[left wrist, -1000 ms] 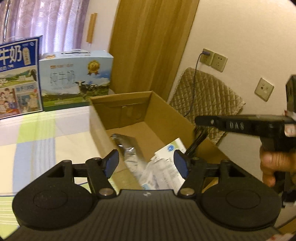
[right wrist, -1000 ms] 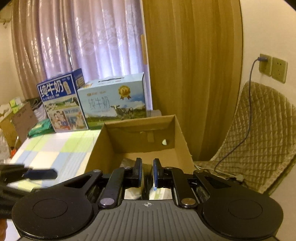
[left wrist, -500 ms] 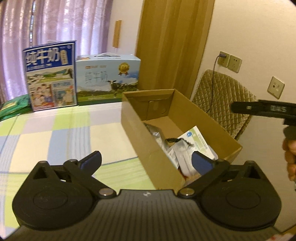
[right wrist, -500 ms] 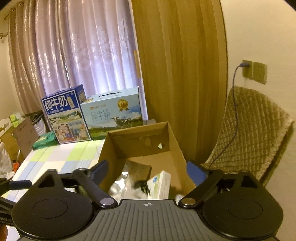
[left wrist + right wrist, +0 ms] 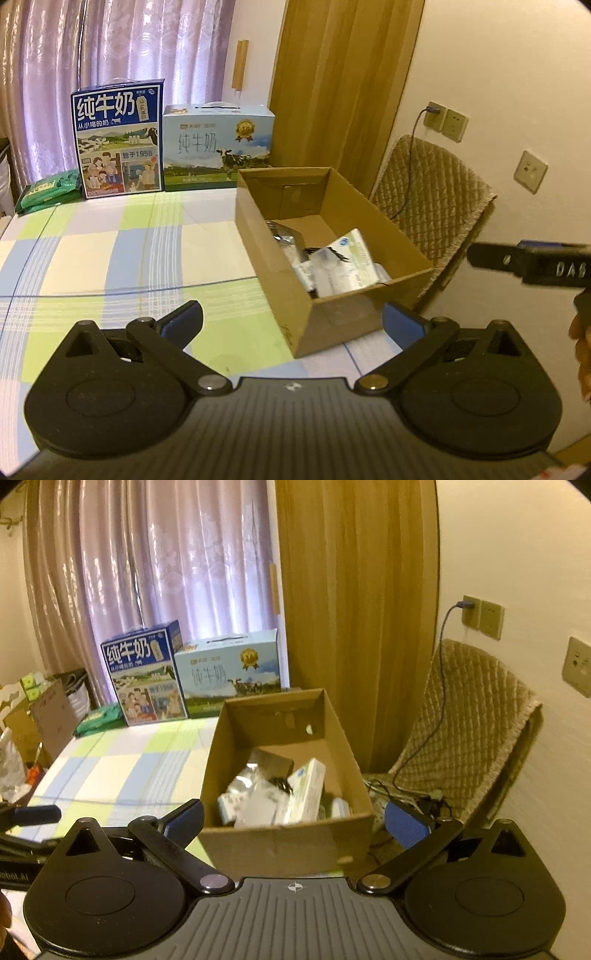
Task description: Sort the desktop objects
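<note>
An open cardboard box (image 5: pixel 280 280) (image 5: pixel 280 845) stands at the right end of the checked tabletop (image 5: pixel 110 251). Inside lie a silvery foil pack (image 5: pixel 243 786), a white and green carton (image 5: pixel 306 790) (image 5: pixel 354 258) and a small black item (image 5: pixel 280 784). My left gripper (image 5: pixel 291 321) hovers open in front of the box's near left corner, nothing between its fingers. My right gripper (image 5: pixel 295 819) is wide open too, held back from the box's near wall and empty. Part of the right gripper's body (image 5: pixel 532 264) shows at the right edge of the left wrist view.
Two milk cartons, a dark blue one (image 5: pixel 118 140) and a pale blue one (image 5: pixel 218 144), stand at the table's far edge by the curtain. A green packet (image 5: pixel 48 188) lies far left. A quilted chair (image 5: pixel 465 731) with a charging cable sits right of the box.
Both grippers have pulled back and up from inside the box. The right gripper went from shut to wide open; the left one opened wider. The items stay in the box.
</note>
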Available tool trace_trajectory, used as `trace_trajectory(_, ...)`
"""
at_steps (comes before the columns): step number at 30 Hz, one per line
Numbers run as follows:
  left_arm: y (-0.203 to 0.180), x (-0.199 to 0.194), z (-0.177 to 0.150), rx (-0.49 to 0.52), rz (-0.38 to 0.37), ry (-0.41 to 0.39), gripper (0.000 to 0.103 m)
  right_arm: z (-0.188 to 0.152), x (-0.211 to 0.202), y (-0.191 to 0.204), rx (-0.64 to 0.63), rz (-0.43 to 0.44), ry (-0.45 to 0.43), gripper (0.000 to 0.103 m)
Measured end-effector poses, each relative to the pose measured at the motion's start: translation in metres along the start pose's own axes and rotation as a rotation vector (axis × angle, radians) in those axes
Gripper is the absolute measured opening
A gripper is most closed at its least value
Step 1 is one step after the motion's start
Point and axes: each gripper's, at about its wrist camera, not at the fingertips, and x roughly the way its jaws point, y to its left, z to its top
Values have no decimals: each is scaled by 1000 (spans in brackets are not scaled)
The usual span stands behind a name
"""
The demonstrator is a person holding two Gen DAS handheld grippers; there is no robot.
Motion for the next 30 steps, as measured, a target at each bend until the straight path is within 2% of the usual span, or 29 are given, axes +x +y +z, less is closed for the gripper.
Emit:
trace_trajectory(3,-10,-12,0,1,35,-11,102,-6,-13,2,0,-7,8,101)
trace_trajectory(9,-23,-32,-6,-5,43,-23,102,-20,-32,-1,22,-15,26,101)
trace_trajectory(12,-32,-37,-11,20,105,-30,102,-28,-39,-1,35,-15,30,101)
trace_trajectory(14,-33,-39,-14,23,120,-37,102,-32,-43,-1,42,-22,26,101)
trace_trajectory(17,-33,-40,-15,9,93,-31,102,-37,-47,0,36,-18,27,101)
trace_trajectory(30,-35,-35,-20,8,72,-20,102,-43,-49,2,27,-19,35,101)
